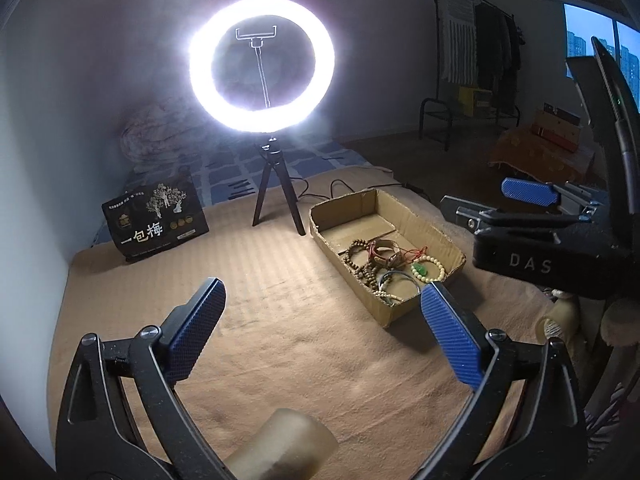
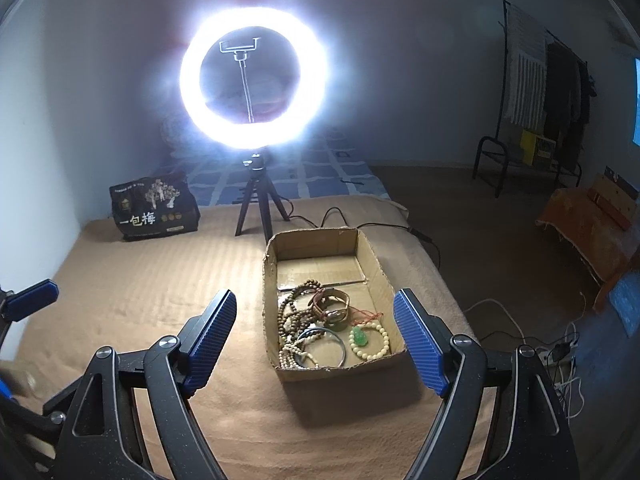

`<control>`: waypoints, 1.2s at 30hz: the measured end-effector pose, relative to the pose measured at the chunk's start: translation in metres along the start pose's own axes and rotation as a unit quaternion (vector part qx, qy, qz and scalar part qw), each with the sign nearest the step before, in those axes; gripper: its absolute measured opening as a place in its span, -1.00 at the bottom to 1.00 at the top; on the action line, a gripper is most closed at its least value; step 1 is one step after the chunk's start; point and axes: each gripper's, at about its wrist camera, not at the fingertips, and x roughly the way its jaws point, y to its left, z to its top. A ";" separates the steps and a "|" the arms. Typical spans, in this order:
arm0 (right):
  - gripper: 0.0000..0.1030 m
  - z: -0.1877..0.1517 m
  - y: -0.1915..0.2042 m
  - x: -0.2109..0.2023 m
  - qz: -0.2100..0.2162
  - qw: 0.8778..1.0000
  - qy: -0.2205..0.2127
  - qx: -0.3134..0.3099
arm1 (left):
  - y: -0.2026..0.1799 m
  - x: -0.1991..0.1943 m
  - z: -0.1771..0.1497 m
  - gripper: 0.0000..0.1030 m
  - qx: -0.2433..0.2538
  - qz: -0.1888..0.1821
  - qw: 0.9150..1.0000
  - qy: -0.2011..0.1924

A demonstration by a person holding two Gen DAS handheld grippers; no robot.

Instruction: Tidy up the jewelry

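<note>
A shallow cardboard box sits on a tan blanket and holds a pile of jewelry: brown bead strands, a brown leather band, a metal bangle and a cream bead bracelet with a green pendant. The box also shows in the left wrist view. My right gripper is open and empty, hovering just above the box's near end. My left gripper is open and empty, above the blanket left of the box. The right gripper's body shows at the right of the left wrist view.
A lit ring light on a small tripod stands behind the box, its cable trailing right. A black snack bag leans at the back left. The bed's edge drops to the floor on the right, where cables lie.
</note>
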 end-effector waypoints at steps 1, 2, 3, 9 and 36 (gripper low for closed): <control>0.57 -0.001 0.000 0.000 -0.001 1.000 0.001 -0.001 | 0.000 0.000 0.000 0.95 -0.001 -0.002 1.000 0.000; 0.57 -0.001 0.000 0.000 -0.001 1.000 0.002 0.000 | 0.000 0.000 0.000 0.95 0.000 -0.004 1.000 0.001; 0.57 -0.001 0.000 0.000 -0.001 1.000 0.003 0.000 | -0.001 0.000 -0.001 0.95 0.001 -0.003 1.000 0.001; 0.57 0.001 -0.003 -0.001 -0.002 1.000 0.001 0.001 | -0.003 0.000 -0.001 0.95 0.005 -0.001 1.000 0.004; 0.57 0.000 -0.004 0.000 -0.001 1.000 0.006 0.000 | -0.003 0.003 -0.002 0.95 0.007 0.001 1.000 0.006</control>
